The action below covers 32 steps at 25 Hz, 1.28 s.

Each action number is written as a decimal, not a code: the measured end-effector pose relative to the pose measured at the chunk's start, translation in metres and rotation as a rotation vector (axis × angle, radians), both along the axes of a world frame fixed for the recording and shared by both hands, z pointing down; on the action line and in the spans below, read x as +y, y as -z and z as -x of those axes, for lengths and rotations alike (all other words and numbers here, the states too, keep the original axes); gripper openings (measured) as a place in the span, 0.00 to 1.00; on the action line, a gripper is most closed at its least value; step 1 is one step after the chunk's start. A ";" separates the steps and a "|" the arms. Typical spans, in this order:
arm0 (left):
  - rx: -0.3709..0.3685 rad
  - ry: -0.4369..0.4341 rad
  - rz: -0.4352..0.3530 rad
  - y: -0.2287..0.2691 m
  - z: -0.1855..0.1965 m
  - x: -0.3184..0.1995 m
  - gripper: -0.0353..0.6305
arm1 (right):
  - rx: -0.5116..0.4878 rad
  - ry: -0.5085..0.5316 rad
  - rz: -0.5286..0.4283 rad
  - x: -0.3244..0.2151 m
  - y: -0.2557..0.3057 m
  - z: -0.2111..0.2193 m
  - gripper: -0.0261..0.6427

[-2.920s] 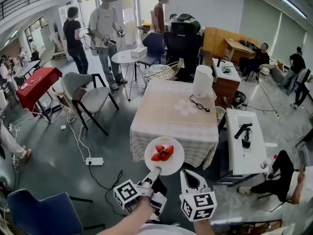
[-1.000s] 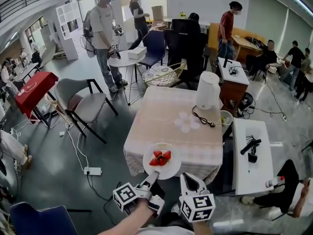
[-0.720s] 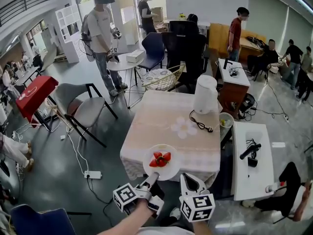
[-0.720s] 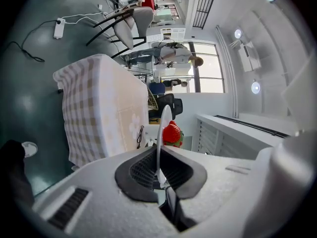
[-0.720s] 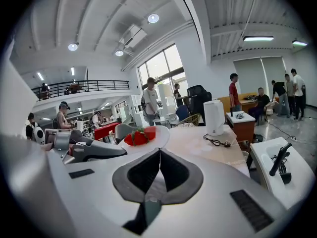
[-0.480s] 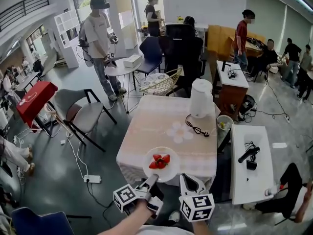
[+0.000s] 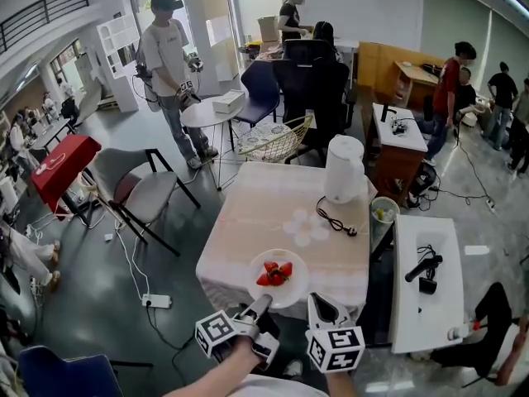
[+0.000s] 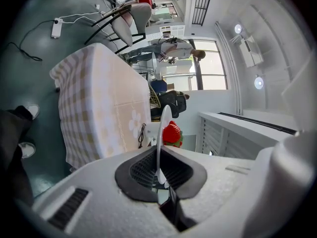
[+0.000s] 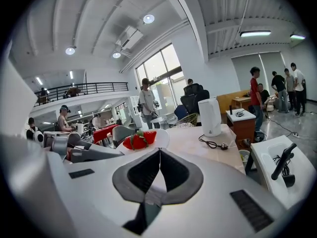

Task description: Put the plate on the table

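A white plate [image 7: 285, 292] with red strawberries [image 7: 274, 273] hangs over the near edge of the table [image 7: 248, 222], which wears a pale checked cloth. My left gripper [image 7: 262, 303] is shut on the plate's near rim. In the left gripper view the plate [image 8: 164, 125] stands edge-on between the pads, with a strawberry [image 8: 171, 132] beside it. My right gripper [image 7: 319, 302] is just right of the plate, shut, with nothing in it. In the right gripper view its pads meet at the tip [image 9: 159, 150], and the strawberries [image 9: 138, 140] lie just beyond.
A tall white appliance [image 7: 343, 169] with a black cord [image 7: 335, 220] stands at the table's far right. A white side table [image 7: 426, 304] with black tools is to the right, a grey chair [image 7: 136, 193] to the left. Several people stand further back.
Both grippers and the plate have moved forward towards the table; the plate now overlaps its near edge more. People at the back have shifted.
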<state>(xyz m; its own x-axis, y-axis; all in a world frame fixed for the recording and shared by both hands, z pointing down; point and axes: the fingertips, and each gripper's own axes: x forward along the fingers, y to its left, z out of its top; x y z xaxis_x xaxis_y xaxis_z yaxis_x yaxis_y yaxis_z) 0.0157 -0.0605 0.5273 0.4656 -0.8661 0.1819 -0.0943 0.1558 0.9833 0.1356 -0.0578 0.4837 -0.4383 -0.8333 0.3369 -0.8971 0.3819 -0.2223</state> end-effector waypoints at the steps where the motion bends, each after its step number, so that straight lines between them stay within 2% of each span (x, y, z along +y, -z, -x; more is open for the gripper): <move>1: 0.004 0.002 0.005 -0.002 0.002 -0.002 0.08 | 0.003 0.003 0.003 -0.002 -0.001 0.002 0.05; 15: 0.031 -0.054 0.045 -0.032 0.023 -0.065 0.08 | 0.049 -0.009 0.050 -0.065 -0.023 0.033 0.05; 32: -0.002 -0.208 0.070 -0.072 0.030 -0.135 0.08 | 0.100 -0.074 0.085 -0.128 -0.037 0.051 0.05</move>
<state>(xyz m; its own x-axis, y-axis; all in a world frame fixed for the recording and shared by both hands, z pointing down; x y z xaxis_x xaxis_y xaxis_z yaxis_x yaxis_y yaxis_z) -0.0145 -0.1951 0.5992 0.6325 -0.7367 0.2393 -0.1337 0.2005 0.9705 0.0851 -0.1862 0.5210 -0.3380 -0.8287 0.4461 -0.9412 0.2980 -0.1594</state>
